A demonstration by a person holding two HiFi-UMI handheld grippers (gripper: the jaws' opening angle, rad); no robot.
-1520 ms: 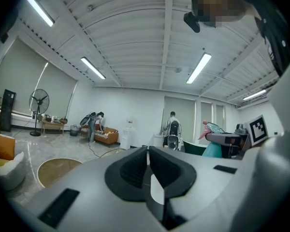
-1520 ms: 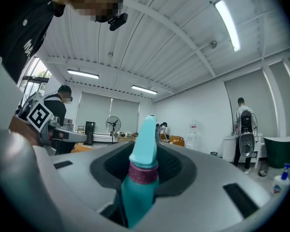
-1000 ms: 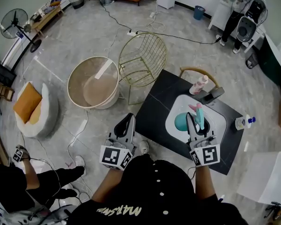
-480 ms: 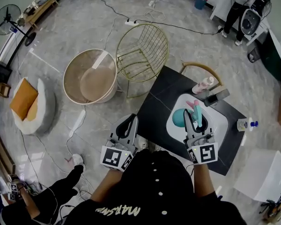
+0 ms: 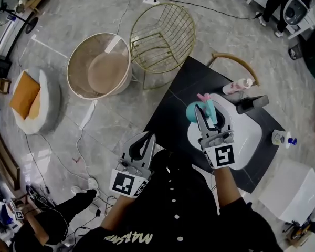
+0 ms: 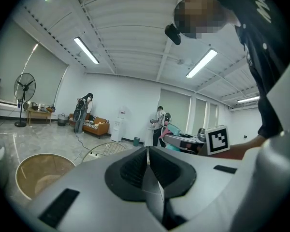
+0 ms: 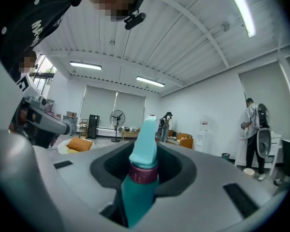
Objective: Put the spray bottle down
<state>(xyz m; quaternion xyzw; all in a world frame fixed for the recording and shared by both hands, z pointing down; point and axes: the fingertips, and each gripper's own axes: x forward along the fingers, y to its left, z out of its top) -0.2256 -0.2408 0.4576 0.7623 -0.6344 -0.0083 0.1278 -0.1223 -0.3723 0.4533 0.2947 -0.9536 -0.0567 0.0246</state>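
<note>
- The black table (image 5: pixel 176 109) is the landmark here. A white basin-shaped tray (image 5: pixel 247 143) rests on its top.
- Off the table's far-left side, on the floor, stand a round beige tub (image 5: pixel 100 70) and a gold wire chair (image 5: pixel 163 41), both well apart from the work.
- The right gripper (image 5: pixel 209 113) hangs over the table, just at the tray's far-left edge. Its jaws are clamped on the spray bottle (image 5: pixel 192 112), with the pads pressing the teal body below the dark-pink collar.
- The left gripper (image 5: pixel 146 139) sits off the table's near-left corner, over the floor. Its jaws are pressed together with nothing between them.
- The spray bottle is thus held above the table, not resting on it. How high it hangs I cannot tell.
- A pink bottle (image 5: pixel 240 84) lies at the table's far edge, and a small blue-capped bottle (image 5: pixel 282 137) stands at its right edge.
- Step in hand, as I judge it: carrying the bottle to its resting spot, with the set-down not yet made.
- The next move calls for lowering the bottle base-first onto a bare patch of table or tray, keeping it upright. The jaws should part only once the bottle stands by itself.
</note>
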